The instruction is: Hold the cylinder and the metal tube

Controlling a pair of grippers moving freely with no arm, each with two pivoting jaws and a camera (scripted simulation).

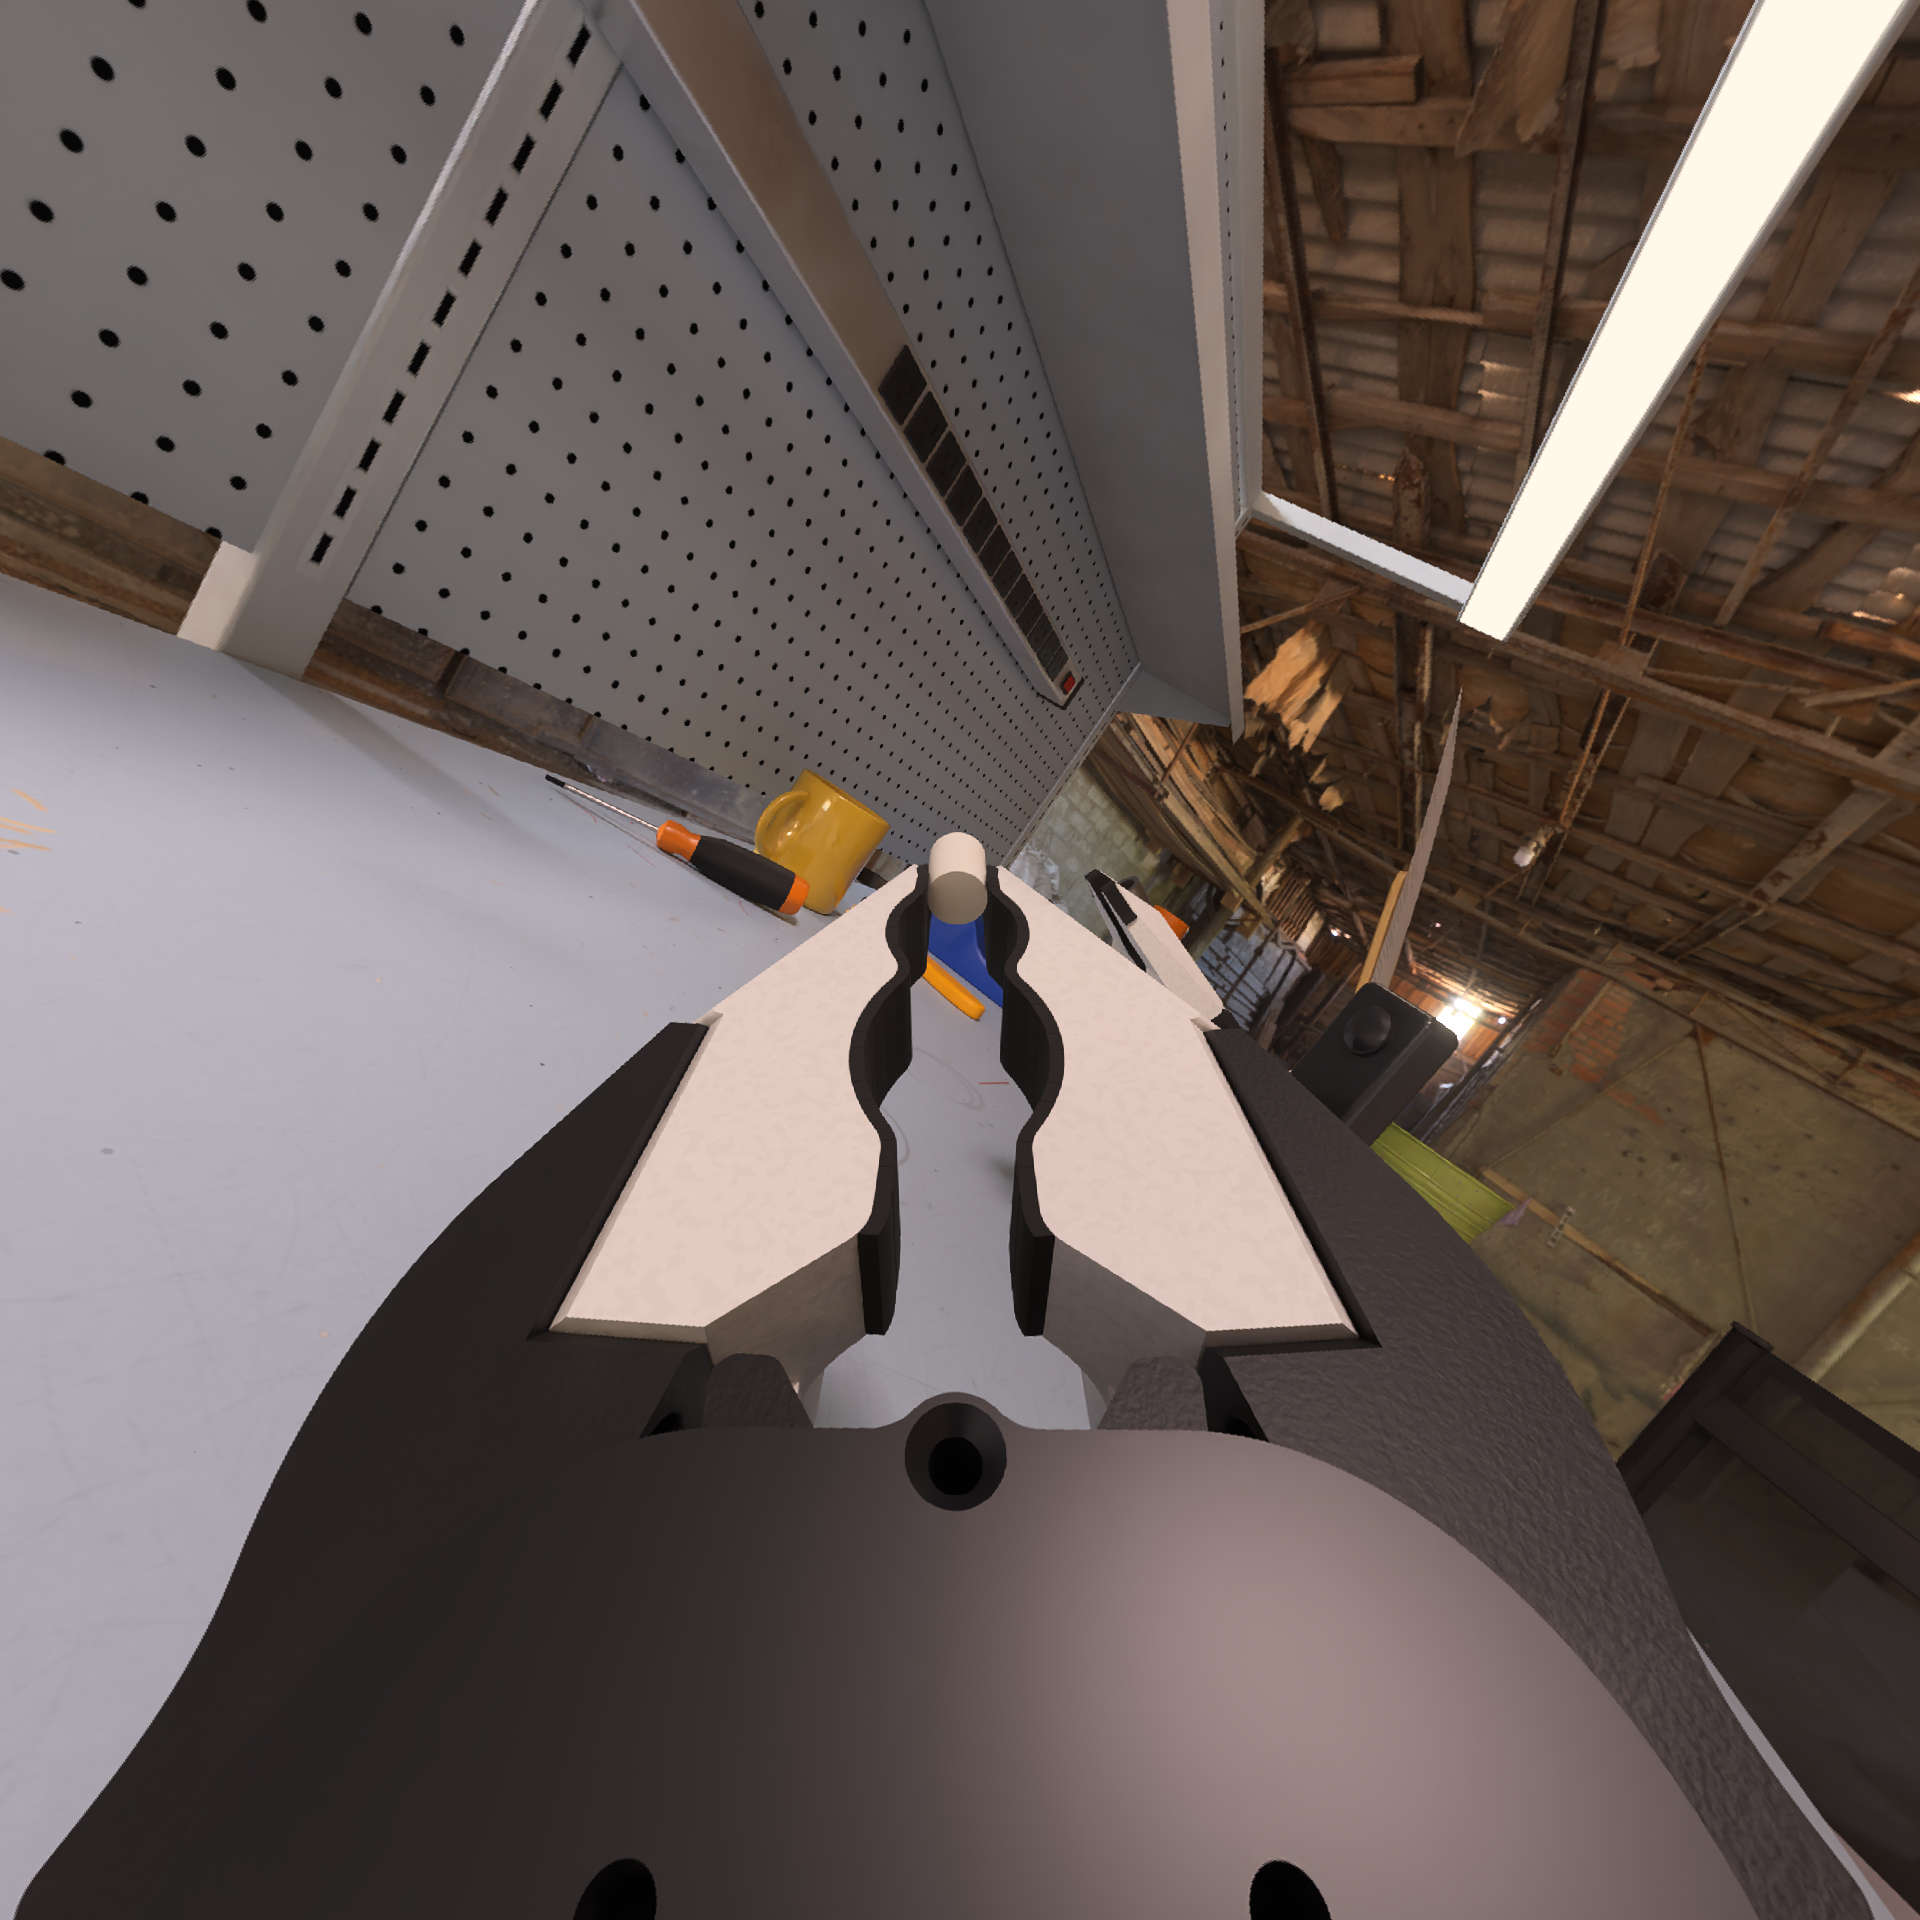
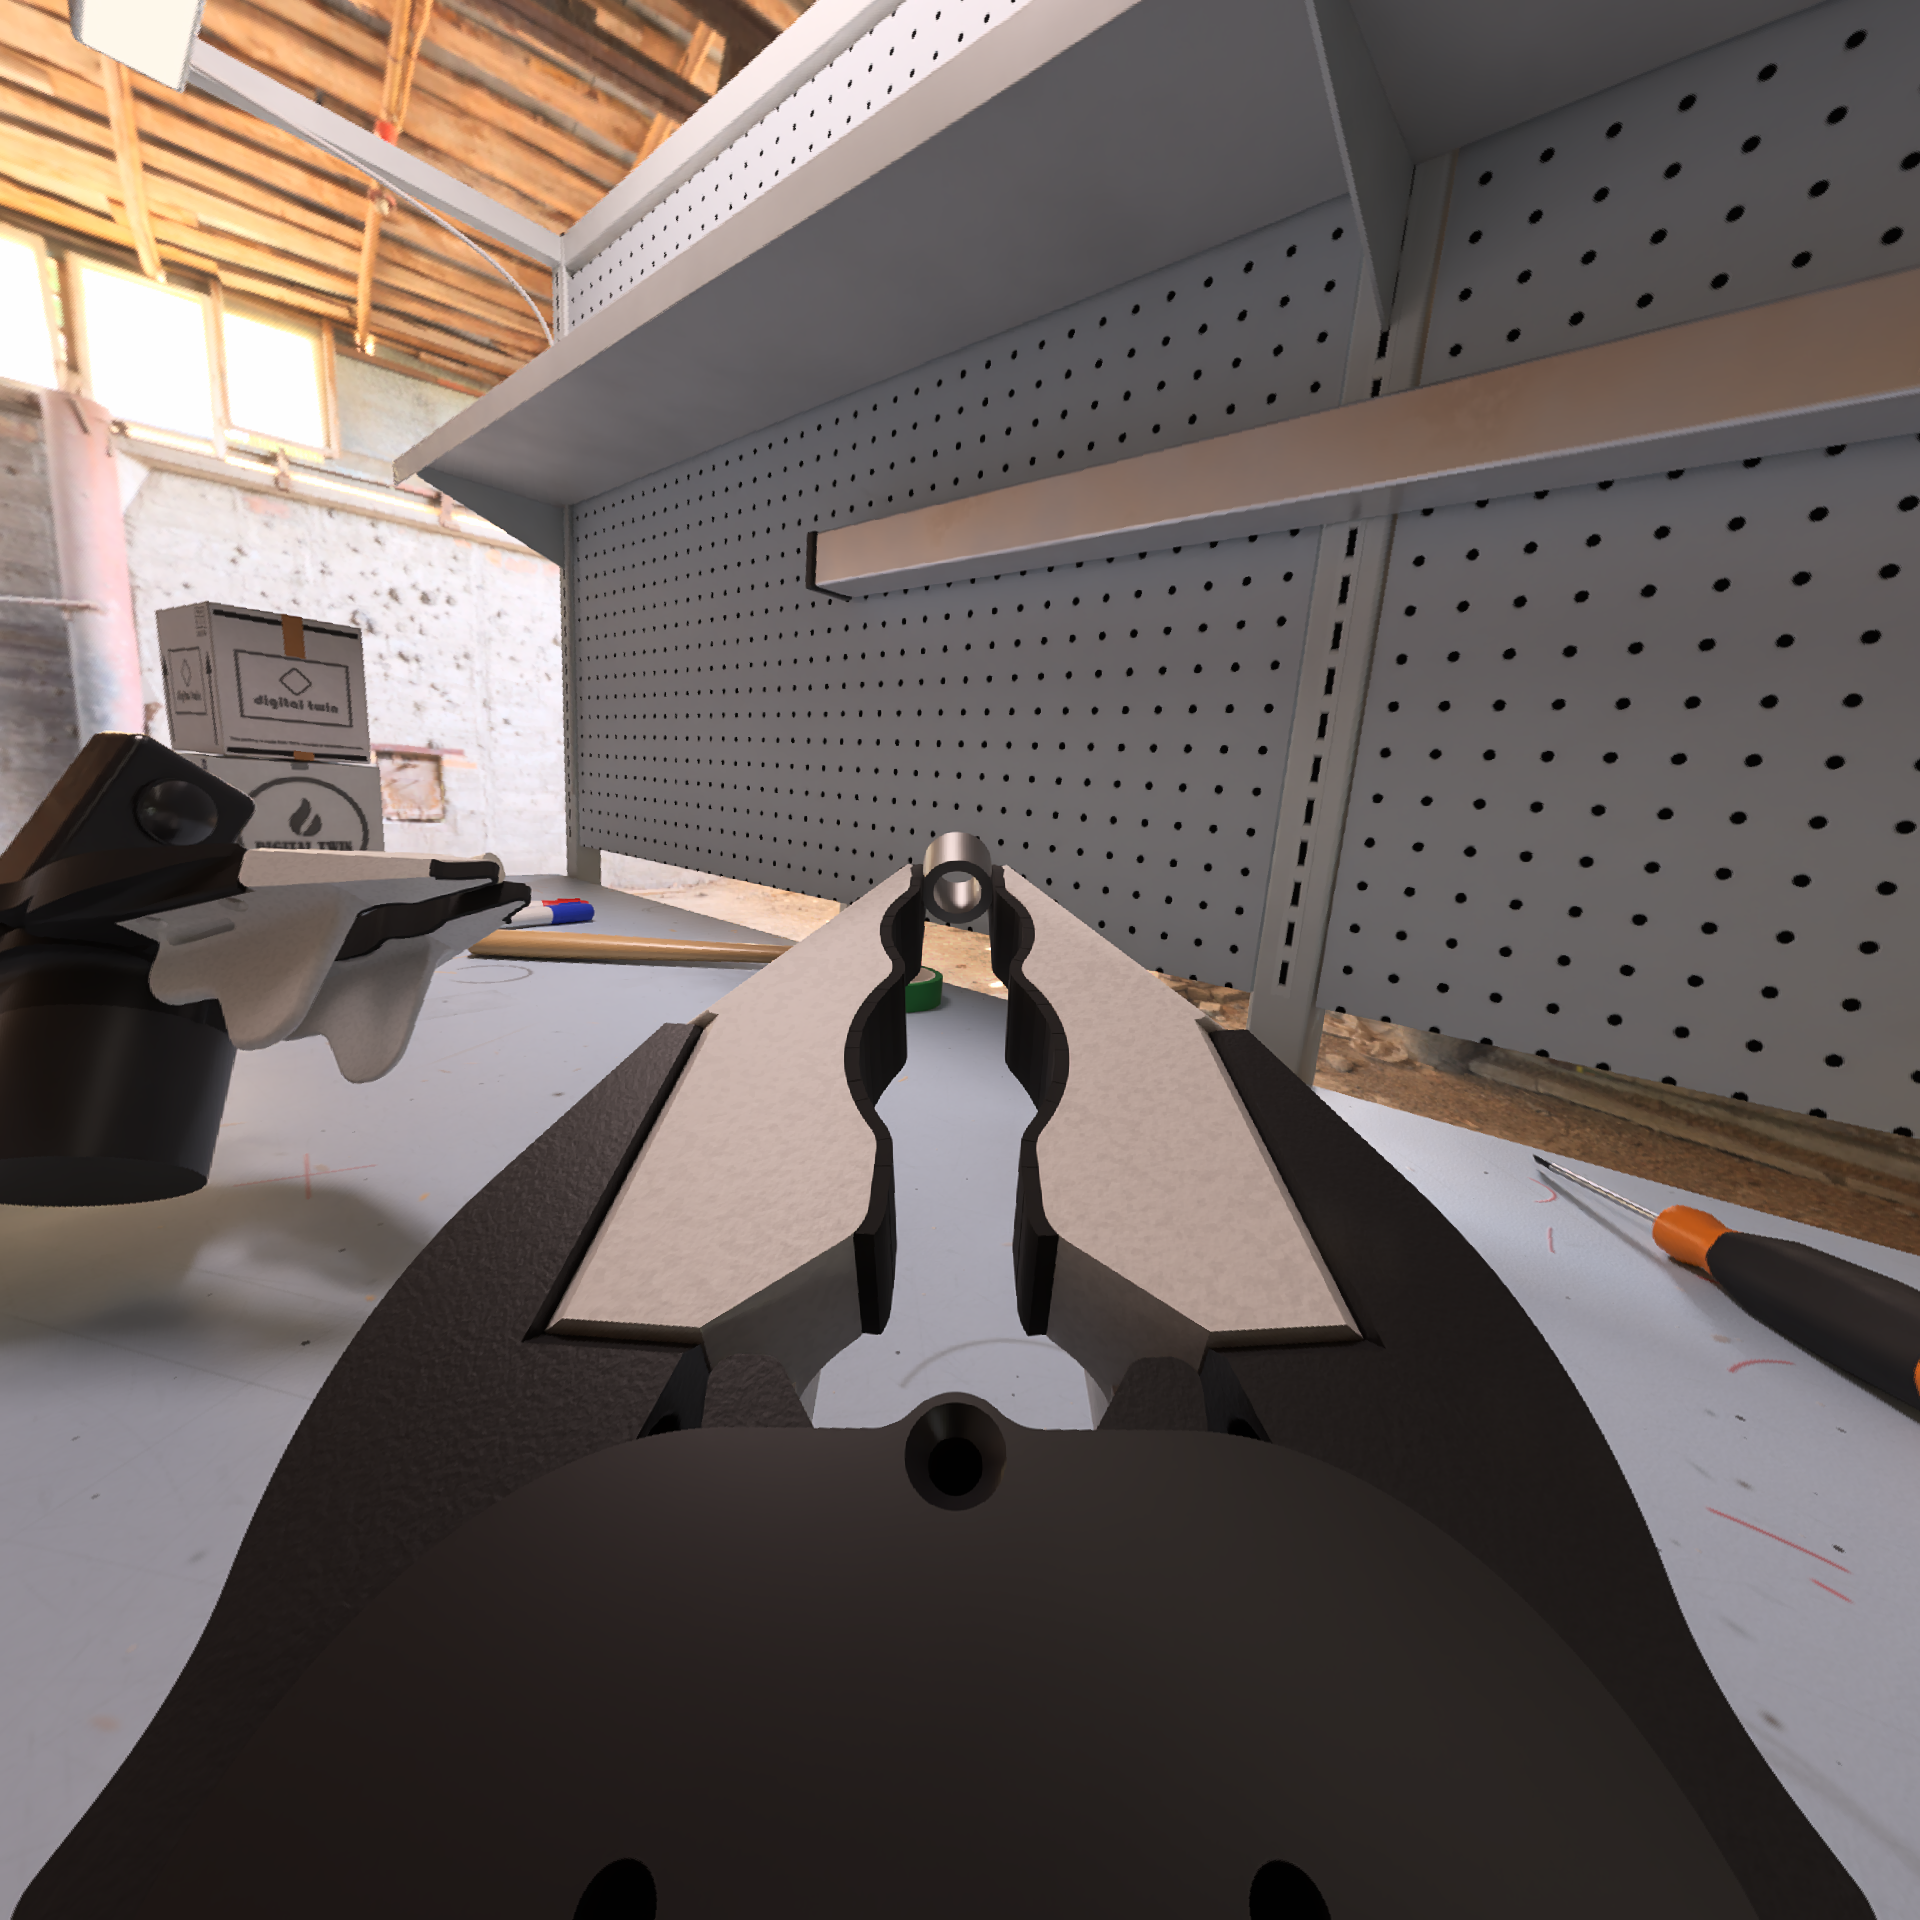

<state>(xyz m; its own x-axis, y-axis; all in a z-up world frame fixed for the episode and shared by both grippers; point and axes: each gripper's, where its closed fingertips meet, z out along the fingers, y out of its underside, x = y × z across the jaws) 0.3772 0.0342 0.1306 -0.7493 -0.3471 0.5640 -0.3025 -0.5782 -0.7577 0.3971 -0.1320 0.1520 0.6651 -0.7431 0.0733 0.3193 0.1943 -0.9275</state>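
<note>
In the left wrist view my left gripper (image 1: 957,896) is shut on a short cream-white cylinder (image 1: 955,878), pinched at the fingertips and held above the grey bench (image 1: 312,1039). In the right wrist view my right gripper (image 2: 957,896) is shut on a short metal tube (image 2: 955,878), its open end facing the camera, also held at the fingertips above the bench (image 2: 312,1455). The left gripper (image 2: 457,894) shows at the left of the right wrist view. The right gripper (image 1: 1153,925) shows just right of the left gripper's tips in the left wrist view.
A yellow mug (image 1: 821,836) and an orange-black screwdriver (image 1: 727,862) lie by the pegboard (image 1: 675,468); the screwdriver also shows in the right wrist view (image 2: 1787,1288). A blue and orange object (image 1: 961,966), a wooden dowel (image 2: 623,948), a marker (image 2: 556,914) and green tape roll (image 2: 923,989) lie on the bench.
</note>
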